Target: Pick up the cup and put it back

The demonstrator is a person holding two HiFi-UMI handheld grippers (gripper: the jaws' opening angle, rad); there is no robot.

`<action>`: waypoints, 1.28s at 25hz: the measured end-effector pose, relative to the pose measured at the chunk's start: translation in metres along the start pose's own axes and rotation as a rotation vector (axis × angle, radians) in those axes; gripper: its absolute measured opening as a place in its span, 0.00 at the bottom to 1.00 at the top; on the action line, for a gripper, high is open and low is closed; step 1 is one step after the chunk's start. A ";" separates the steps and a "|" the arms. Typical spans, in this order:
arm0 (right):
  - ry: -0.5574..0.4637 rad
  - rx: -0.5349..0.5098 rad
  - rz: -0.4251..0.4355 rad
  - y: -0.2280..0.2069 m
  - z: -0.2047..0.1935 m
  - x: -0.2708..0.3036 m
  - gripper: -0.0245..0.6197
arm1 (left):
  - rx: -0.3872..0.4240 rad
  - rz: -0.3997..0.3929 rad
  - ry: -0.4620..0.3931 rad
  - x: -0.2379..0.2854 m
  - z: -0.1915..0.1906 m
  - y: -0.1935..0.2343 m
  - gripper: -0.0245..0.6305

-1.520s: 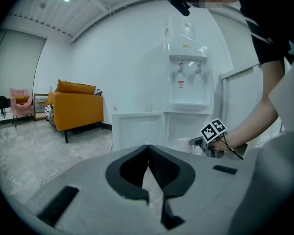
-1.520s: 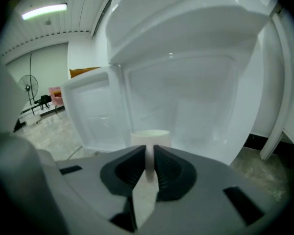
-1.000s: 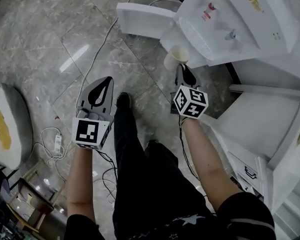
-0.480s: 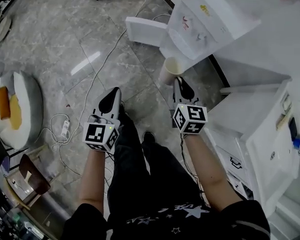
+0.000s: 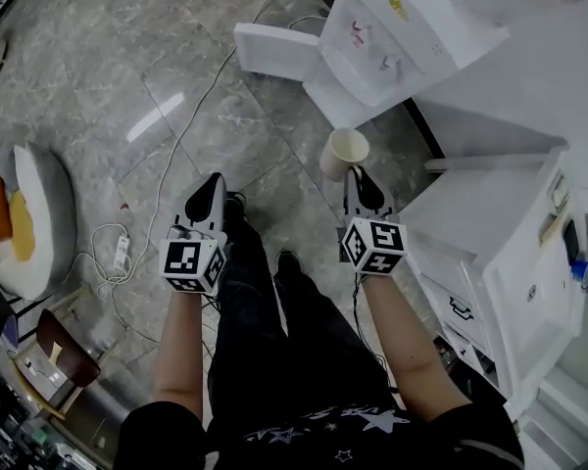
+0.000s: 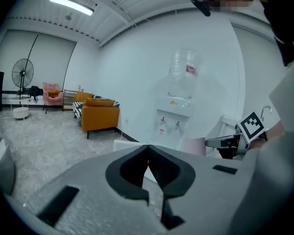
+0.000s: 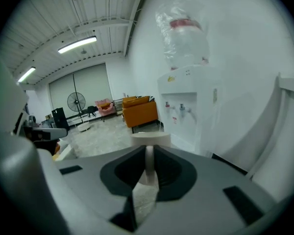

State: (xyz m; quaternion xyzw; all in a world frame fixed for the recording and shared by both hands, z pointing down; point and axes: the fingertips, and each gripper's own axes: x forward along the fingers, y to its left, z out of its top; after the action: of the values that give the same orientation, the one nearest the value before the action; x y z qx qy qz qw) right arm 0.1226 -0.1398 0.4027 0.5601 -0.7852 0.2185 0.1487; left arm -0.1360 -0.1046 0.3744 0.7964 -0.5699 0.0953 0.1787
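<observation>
A person stands on a grey marble floor (image 5: 127, 76) with a two-jaw gripper in each hand. The right gripper (image 5: 358, 176) has its jaws drawn almost together, pinching the wall of a paper cup (image 5: 344, 152). The cup sits at that gripper's 12 o'clock, upright, open mouth up, clear of the floor. At the cup's 12 o'clock, close by, stands a white water dispenser (image 5: 382, 37). The right gripper view shows the dispenser's bottle (image 7: 183, 31) above the cup's rim (image 7: 151, 139). The left gripper (image 5: 213, 186), at the cup's 9 o'clock, has its jaws fully closed with nothing between them. A white cabinet (image 5: 490, 223) fills the head view's 3 o'clock.
</observation>
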 end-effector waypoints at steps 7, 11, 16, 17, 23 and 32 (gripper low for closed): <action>0.003 0.024 -0.097 -0.029 -0.043 0.100 0.12 | 0.053 -0.076 0.029 0.091 -0.033 0.046 0.05; -0.009 0.047 -0.189 -0.053 -0.084 0.170 0.12 | 0.068 -0.141 0.051 0.151 -0.072 0.075 0.05; 0.005 0.128 -0.294 -0.093 -0.156 0.263 0.12 | 0.109 -0.196 0.078 0.214 -0.129 0.113 0.05; 0.004 0.132 -0.310 -0.101 -0.170 0.280 0.12 | 0.123 -0.204 0.082 0.225 -0.141 0.121 0.05; -0.018 0.083 -0.400 -0.168 -0.229 0.357 0.12 | 0.154 -0.240 0.047 0.292 -0.210 0.157 0.05; -0.128 0.082 -0.524 -0.245 -0.268 0.451 0.12 | 0.215 -0.280 0.002 0.367 -0.289 0.190 0.05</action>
State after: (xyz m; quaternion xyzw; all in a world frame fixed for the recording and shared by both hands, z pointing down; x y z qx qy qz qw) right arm 0.2028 -0.4380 0.8920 0.7625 -0.6117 0.1683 0.1273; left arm -0.1782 -0.3664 0.8035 0.8823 -0.4399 0.1307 0.1044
